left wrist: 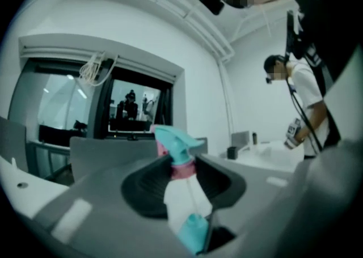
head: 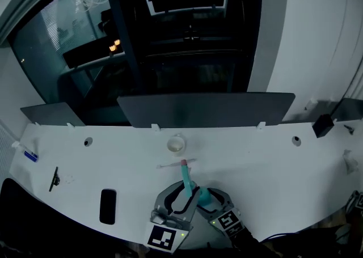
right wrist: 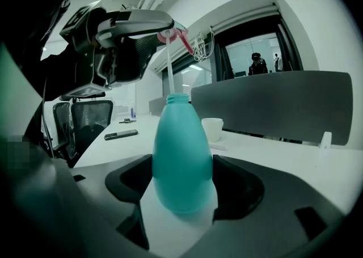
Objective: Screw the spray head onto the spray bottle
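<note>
Currently left hand-held gripper (left wrist: 181, 176) clamps spray head (left wrist: 173, 140), its tube (right wrist: 169, 67) entering open bottle (right wrist: 181, 149) clamped by right hand-held gripper (right wrist: 182, 174).

Holds both grippers close together at the near middle of the scene, marker cubes toward the near side. Points the left gripper (head: 185, 190) roughly level, jaws partly closed and pressing on the collar of the spray head (left wrist: 174, 149). Sets the right gripper (head: 205, 199) just right of it and lower, angled slightly down, jaws clamped on the spray bottle (right wrist: 181, 160).
</note>
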Action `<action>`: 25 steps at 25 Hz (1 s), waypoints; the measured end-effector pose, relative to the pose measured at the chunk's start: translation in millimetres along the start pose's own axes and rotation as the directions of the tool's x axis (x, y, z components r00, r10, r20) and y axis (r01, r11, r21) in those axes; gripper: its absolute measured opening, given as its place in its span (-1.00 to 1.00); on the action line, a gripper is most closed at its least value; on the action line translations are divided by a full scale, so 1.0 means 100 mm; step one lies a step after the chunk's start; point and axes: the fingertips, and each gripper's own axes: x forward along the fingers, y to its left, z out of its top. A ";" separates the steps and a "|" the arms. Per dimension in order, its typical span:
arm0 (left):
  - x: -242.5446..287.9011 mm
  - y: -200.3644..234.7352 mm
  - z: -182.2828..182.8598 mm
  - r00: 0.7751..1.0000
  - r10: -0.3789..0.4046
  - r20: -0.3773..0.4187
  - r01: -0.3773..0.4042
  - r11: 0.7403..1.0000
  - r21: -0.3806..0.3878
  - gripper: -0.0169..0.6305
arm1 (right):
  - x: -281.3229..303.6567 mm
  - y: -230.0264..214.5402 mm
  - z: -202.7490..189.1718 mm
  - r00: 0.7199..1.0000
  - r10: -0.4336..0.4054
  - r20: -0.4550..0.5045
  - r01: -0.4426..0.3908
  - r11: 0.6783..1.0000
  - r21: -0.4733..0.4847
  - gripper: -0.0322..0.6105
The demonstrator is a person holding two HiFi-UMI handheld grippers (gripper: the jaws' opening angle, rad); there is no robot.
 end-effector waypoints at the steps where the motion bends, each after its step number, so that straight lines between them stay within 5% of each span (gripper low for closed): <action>1: 0.03 -0.04 -0.10 1.000 -0.005 -0.026 0.005 1.000 0.017 -0.53 | 0.01 0.00 0.00 1.000 0.005 0.007 -0.005 1.000 0.009 0.16; 11: 0.17 -0.28 -0.98 0.977 -0.023 -0.210 0.050 0.991 0.124 -0.53 | 0.06 0.08 -0.03 0.999 0.043 0.026 -0.043 0.999 0.007 0.16; 25: 0.08 -0.25 -1.16 0.980 0.010 -0.199 0.020 0.989 0.149 -0.52 | 0.09 0.13 -0.11 0.996 0.081 0.033 -0.080 0.997 -0.023 0.16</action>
